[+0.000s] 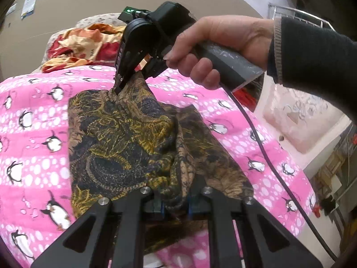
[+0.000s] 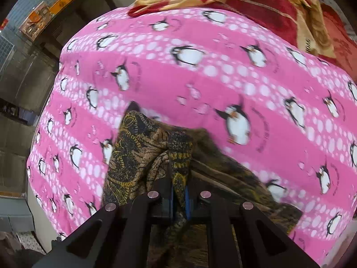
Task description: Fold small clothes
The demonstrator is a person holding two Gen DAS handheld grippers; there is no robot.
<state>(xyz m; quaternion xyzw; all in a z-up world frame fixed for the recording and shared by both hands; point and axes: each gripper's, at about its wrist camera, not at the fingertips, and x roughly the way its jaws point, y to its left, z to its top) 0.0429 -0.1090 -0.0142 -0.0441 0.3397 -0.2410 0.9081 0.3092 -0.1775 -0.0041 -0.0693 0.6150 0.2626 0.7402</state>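
Gripping opposite edges, the left gripper (image 1: pixel 175 205) and right gripper (image 1: pixel 121 87) each pinched the brown-and-gold patterned garment (image 1: pixel 125 138). It hung partly lifted above the pink penguin-print quilt (image 1: pixel 33 116).

Small patterned garment (image 1: pixel 125 138), thin fabric, brown/tan ground with black and mustard-yellow paisley-like print. Exact type of clothing cannot be told. It is lifted partly off the pink penguin-print bedspread (image 1: pixel 35 116), bunched and creased, not flat. One edge is pinched at the far end, fabric gathered into a peak there; another gathered edge is pinched at the near end, so the cloth hangs stretched between the two points. Left portion drapes as a broad panel; right portion shows a duller, brownish face and trails down toward the bedspread. In the right wrist view the garment (image 2: pixel 142 154) rises in folds, lower part blurred.
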